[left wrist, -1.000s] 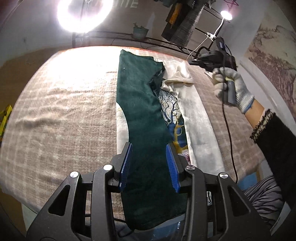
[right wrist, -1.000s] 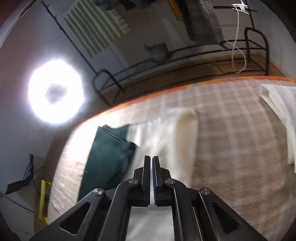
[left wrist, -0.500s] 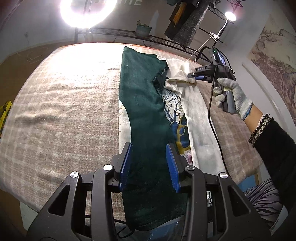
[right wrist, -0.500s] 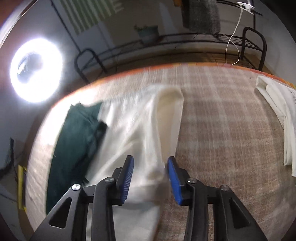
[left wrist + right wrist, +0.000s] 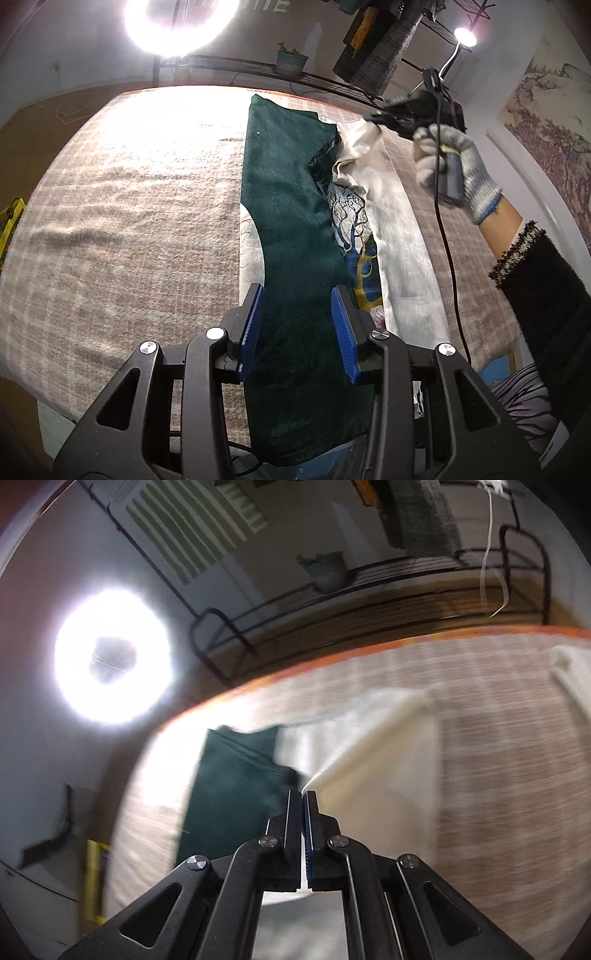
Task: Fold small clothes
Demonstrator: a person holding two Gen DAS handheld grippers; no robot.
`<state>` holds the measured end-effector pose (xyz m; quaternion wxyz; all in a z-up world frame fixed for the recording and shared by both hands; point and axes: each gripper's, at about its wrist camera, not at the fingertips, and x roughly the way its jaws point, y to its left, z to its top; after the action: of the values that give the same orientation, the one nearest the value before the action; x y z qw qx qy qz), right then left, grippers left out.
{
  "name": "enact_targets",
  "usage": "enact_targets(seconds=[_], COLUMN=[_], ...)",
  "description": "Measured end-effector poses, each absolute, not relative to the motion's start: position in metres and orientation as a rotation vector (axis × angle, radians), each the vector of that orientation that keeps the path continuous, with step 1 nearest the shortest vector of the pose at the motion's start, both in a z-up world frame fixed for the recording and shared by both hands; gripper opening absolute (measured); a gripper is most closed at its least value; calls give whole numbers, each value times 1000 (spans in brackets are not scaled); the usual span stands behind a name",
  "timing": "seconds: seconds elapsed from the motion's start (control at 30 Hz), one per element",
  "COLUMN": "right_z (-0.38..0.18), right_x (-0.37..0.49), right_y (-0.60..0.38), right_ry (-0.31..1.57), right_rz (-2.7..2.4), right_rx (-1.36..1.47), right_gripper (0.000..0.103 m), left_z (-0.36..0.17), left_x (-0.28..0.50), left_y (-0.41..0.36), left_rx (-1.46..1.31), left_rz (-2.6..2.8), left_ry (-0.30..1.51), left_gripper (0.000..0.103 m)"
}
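**Cream fabric pinched at the far corner**

Left wrist view: the left gripper (image 5: 297,328) stands part open with a napped dark green panel (image 5: 291,221) between its ribbed blue pads, on a plaid woven blanket (image 5: 129,221).

Right wrist view: the right gripper (image 5: 303,797) has just snapped closed, pinching a lifted fold of smooth cream garment (image 5: 373,746).

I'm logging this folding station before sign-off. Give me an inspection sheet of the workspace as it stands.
Surface: plaid blanket covers the table.
Job's things: dark green garment lies lengthwise over a cream garment with a printed panel.
Clutter: another pale cloth at the far right edge.
Grippers: left tongs open above the green garment; right tongs shut on a cream garment corner, lifted.
Cables: black cable hangs from the right tongs across the blanket.
Surroundings: ring light, metal rack with potted plant, wall painting.
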<state>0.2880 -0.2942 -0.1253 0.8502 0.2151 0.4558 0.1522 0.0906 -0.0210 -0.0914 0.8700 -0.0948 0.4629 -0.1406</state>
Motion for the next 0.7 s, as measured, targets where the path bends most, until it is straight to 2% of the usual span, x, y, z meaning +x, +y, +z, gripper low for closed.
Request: enact_targets(seconds=[0.17,0.23,0.3,0.4,0.53,0.7], right_z=[-139,-150,-162,-164,-141,-121], right_x=[309,317,325,323,312,283], right_y=[-262,-256,-254,-258,-264,-296], right_ry=[950,939,953,902,888,882], right_rz=[380,404,448,521,448,370], right_rx=[552,627,738,860,683,646], right_gripper=[0,6,29,30,30,30], left_z=[-94,-94,-95,-95,-93,-90], left_x=[94,95,95,95,92,86], left_y=[-22,-21,-20,-16,-15,-16], left_rx=[-206,-207,-212,-225,-221,-192], left_rz=[-293,-289,-285,-280,-286,-286], left_ry=[979,981,982,981,981,968], left_gripper=[38,38,38,38,38,38])
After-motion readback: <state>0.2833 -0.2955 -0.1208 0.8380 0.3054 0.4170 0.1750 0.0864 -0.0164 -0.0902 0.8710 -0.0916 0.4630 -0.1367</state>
